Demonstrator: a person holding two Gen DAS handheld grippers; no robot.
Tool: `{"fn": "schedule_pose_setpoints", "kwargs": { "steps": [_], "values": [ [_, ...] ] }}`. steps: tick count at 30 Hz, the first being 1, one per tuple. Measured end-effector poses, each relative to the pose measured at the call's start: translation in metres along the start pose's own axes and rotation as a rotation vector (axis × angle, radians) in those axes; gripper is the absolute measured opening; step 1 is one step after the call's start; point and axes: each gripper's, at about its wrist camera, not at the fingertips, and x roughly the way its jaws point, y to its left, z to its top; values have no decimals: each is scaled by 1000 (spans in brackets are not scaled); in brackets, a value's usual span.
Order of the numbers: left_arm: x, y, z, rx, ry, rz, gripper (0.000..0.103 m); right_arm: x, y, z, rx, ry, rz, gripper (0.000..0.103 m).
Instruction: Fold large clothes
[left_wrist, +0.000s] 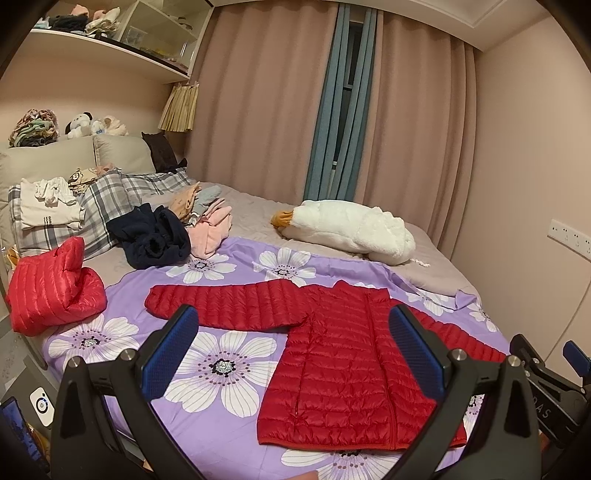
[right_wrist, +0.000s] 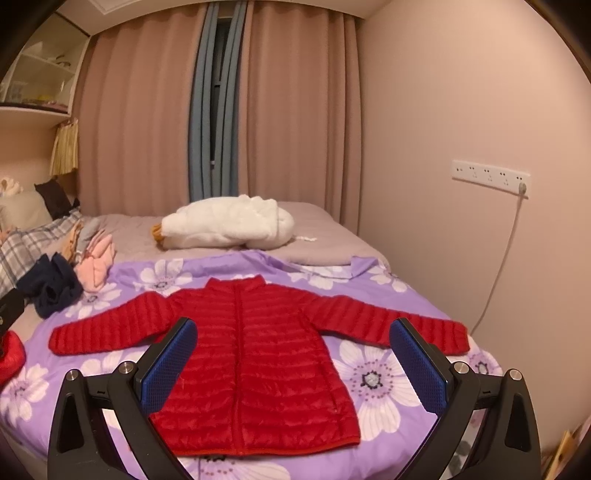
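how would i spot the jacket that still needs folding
Look at the purple flowered sheet on the bed. The red puffer jacket lies flat on it, front up, both sleeves spread. The other red jacket sits bunched at the bed's edge.

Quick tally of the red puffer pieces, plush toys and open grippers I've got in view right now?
Red puffer pieces: 2, the spread jacket and the bundled red puffer
Large white plush: 1, the goose plush
Small plush toys by the headboard: 3
Open grippers: 2, left gripper, right gripper
Total: 8
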Motion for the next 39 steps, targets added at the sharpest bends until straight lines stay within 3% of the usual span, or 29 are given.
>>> {"fn": "schedule_pose_setpoints", "kwargs": {
  "steps": [29, 33, 39],
  "values": [
    [4, -5, -3, 13, 11, -2, 103, 3, 3, -8, -9, 12, 13, 103],
    [24, -9, -3, 7, 31, -13, 103, 13, 2, -6, -8, 7, 34, 103],
    [89, 2, -4, -14, 84, 15, 103, 60, -22, -5, 84, 31, 73, 103]
  ]
}}
